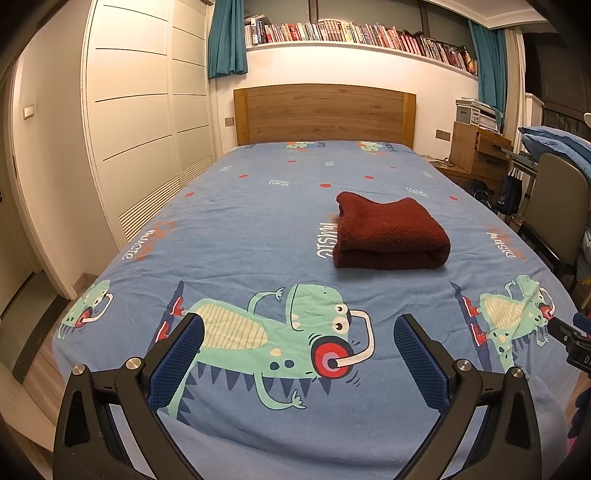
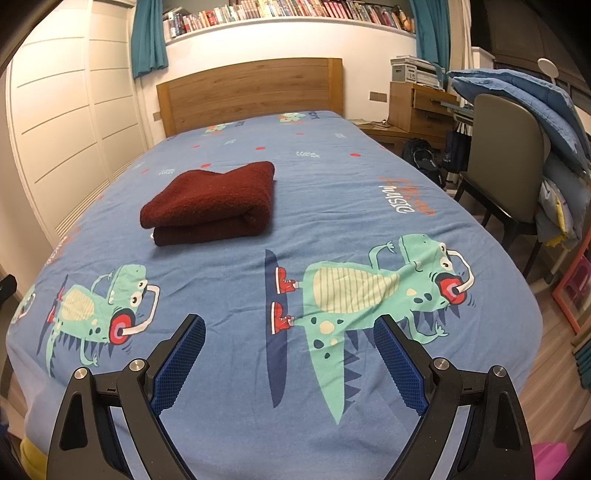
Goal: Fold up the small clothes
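Note:
A dark red fleece garment (image 1: 389,232) lies folded in a thick square on the blue dinosaur bedsheet (image 1: 258,229), right of the bed's middle. It also shows in the right wrist view (image 2: 212,203), left of centre on the bedsheet (image 2: 351,192). My left gripper (image 1: 299,323) is open and empty, held over the foot of the bed, well short of the garment. My right gripper (image 2: 290,325) is open and empty too, also near the foot, to the right of the garment. The right gripper's tip (image 1: 570,338) shows at the left view's right edge.
A wooden headboard (image 1: 325,112) stands at the far end. White wardrobes (image 1: 140,110) line the left side. A chair (image 2: 506,158) piled with blue bedding (image 2: 535,107) and a wooden desk (image 2: 421,107) stand on the right. A bookshelf (image 1: 362,35) runs above.

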Tool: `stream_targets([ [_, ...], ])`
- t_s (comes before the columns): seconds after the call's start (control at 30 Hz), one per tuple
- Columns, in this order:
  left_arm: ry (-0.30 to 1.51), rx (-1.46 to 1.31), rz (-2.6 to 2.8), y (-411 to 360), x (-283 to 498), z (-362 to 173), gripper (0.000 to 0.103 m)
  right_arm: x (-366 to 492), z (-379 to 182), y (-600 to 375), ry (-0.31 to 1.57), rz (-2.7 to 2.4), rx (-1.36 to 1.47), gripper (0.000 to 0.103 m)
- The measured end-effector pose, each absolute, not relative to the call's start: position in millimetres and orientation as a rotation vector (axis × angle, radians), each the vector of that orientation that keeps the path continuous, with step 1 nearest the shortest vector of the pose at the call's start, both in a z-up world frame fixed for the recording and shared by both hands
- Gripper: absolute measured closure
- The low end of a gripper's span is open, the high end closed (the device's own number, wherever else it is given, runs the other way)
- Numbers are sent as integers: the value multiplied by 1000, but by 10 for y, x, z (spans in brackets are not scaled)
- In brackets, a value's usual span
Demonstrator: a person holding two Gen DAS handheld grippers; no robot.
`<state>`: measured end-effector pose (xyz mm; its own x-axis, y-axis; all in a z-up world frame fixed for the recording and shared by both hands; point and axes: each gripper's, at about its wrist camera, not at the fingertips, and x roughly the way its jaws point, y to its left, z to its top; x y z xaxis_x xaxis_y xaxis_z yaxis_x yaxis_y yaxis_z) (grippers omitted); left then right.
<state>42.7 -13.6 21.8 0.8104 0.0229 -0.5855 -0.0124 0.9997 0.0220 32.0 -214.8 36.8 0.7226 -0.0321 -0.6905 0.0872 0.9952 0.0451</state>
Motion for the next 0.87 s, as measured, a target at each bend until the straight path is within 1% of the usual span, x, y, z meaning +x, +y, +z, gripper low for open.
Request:
stream_targets([
  [0.87, 624, 19, 16, -141, 426, 223, 1, 316, 415, -2184, 754, -62, 59, 10],
])
